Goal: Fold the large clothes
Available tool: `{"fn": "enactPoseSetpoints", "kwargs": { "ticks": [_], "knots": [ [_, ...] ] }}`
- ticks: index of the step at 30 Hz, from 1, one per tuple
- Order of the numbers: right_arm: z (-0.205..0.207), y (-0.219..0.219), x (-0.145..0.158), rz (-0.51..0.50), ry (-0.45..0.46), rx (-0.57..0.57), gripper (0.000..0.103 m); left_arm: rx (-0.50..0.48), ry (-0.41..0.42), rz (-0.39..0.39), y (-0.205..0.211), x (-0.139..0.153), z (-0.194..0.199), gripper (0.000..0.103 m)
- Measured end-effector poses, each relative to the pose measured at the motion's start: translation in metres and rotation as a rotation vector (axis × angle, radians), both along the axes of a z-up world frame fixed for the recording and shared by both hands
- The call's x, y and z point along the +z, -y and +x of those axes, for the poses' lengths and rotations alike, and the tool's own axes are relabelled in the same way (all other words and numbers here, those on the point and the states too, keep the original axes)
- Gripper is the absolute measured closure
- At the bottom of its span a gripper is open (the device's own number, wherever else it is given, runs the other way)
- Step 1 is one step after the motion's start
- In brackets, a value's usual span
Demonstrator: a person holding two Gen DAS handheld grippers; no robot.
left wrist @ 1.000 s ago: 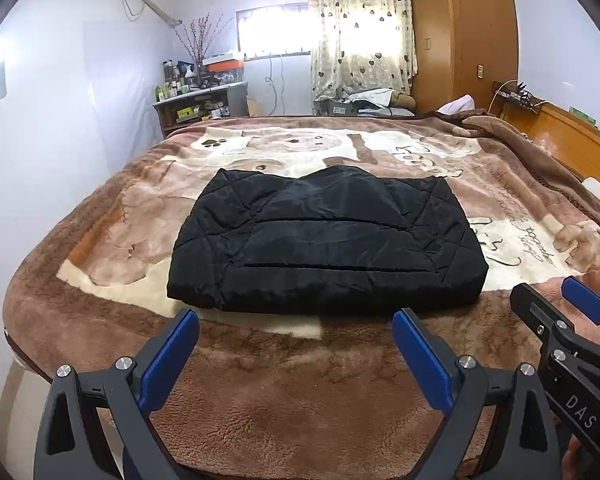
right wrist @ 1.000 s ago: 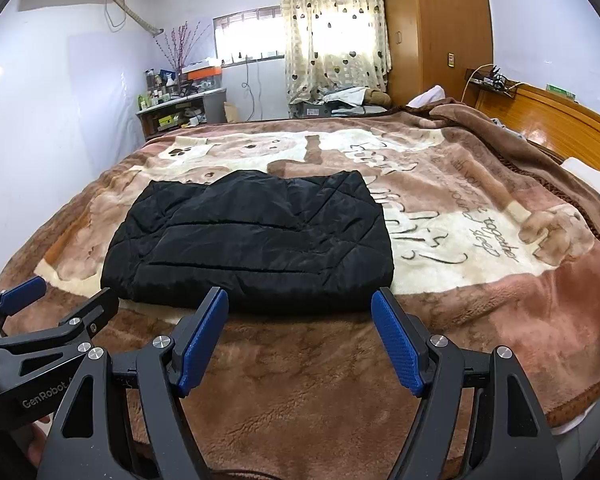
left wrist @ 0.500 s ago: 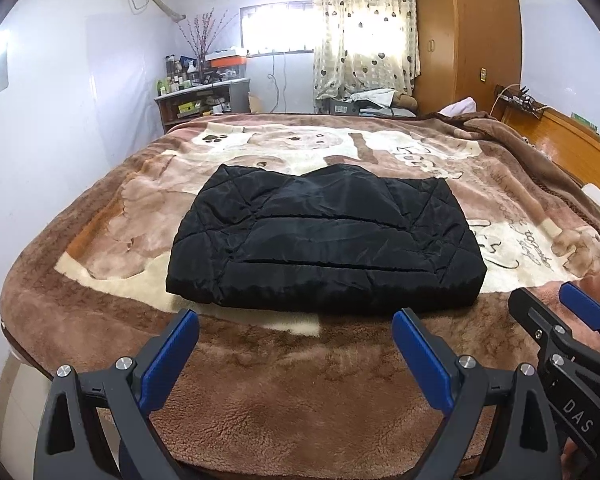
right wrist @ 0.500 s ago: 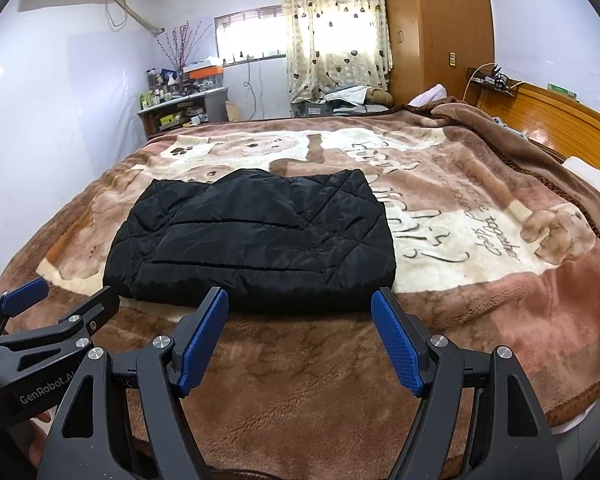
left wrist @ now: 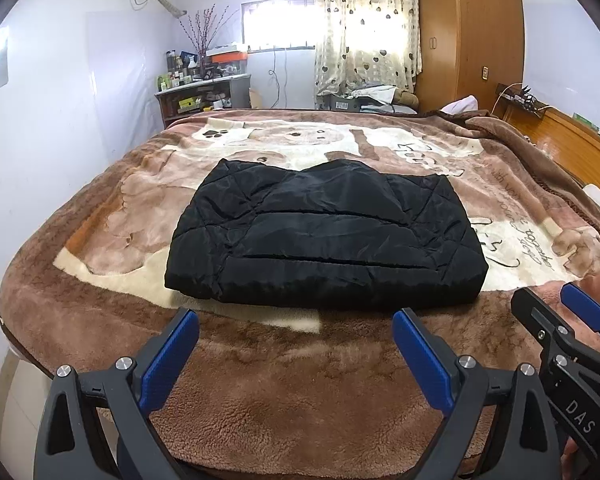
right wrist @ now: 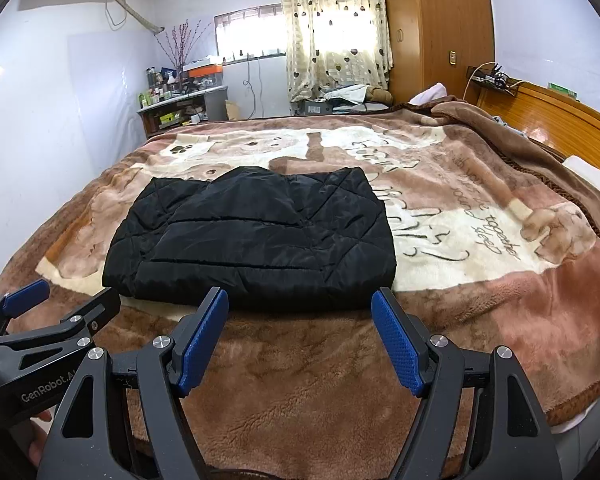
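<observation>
A black quilted jacket lies folded into a flat rectangle on the brown blanket of the bed; the right wrist view shows the same jacket left of centre. My left gripper hovers just short of the jacket's near edge, open, with nothing between its blue pads. My right gripper is open too and holds nothing, near the jacket's front right corner. Each gripper appears at the edge of the other's view: the right gripper and the left gripper.
The blanket with its dog print covers the whole bed. A wooden headboard runs along the right, with a white pillow below it. A cluttered shelf, curtains and a wooden wardrobe stand beyond the bed's far end.
</observation>
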State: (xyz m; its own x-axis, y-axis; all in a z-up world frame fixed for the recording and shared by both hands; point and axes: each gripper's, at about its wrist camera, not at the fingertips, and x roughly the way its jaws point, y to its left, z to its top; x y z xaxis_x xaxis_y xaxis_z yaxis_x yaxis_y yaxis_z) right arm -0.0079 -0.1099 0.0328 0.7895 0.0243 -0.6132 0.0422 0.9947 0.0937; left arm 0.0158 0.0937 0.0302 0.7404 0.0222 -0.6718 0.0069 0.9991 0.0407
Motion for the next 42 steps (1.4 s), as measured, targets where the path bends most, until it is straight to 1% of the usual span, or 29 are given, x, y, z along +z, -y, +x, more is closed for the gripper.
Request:
{"fn": "enactPoseSetpoints", "kwargs": {
  "ticks": [8,21,27,31,33,35,36,38,40,42],
  "knots": [
    [0.001,0.001,-0.001,0.001,-0.002,-0.005,0.029,0.025,0.001,0.005,-0.004,-0.001,0.000,0.005],
    [0.003,0.002,-0.007,0.004,-0.019,-0.002,0.029,0.032,-0.010,-0.001,-0.008,-0.005,0.003,0.005],
    [0.004,0.003,-0.009,0.005,-0.025,-0.005,0.029,0.031,-0.022,-0.006,-0.008,-0.010,0.005,0.005],
    [0.006,0.006,-0.014,-0.003,-0.033,-0.008,0.029,0.035,-0.042,0.001,-0.008,-0.020,0.011,0.005],
    [0.008,0.011,-0.019,-0.018,-0.033,-0.015,0.029,0.034,-0.067,0.014,-0.006,-0.028,0.017,0.005],
    [0.011,0.020,-0.026,-0.034,-0.036,-0.038,0.029,0.030,-0.101,0.031,-0.007,-0.043,0.026,0.005],
    [0.013,0.029,-0.032,-0.043,-0.049,-0.059,0.029,0.031,-0.128,0.044,-0.007,-0.051,0.030,0.005],
    [0.017,0.047,-0.046,-0.043,-0.064,-0.088,0.029,0.011,-0.156,0.054,-0.008,-0.073,0.039,0.005],
    [0.022,0.070,-0.068,-0.057,-0.121,-0.143,0.029,0.017,-0.197,0.059,-0.011,-0.097,0.048,0.005],
    [0.026,0.091,-0.091,-0.080,-0.175,-0.193,0.029,0.019,-0.264,0.042,-0.015,-0.125,0.059,0.005]
  ]
}}
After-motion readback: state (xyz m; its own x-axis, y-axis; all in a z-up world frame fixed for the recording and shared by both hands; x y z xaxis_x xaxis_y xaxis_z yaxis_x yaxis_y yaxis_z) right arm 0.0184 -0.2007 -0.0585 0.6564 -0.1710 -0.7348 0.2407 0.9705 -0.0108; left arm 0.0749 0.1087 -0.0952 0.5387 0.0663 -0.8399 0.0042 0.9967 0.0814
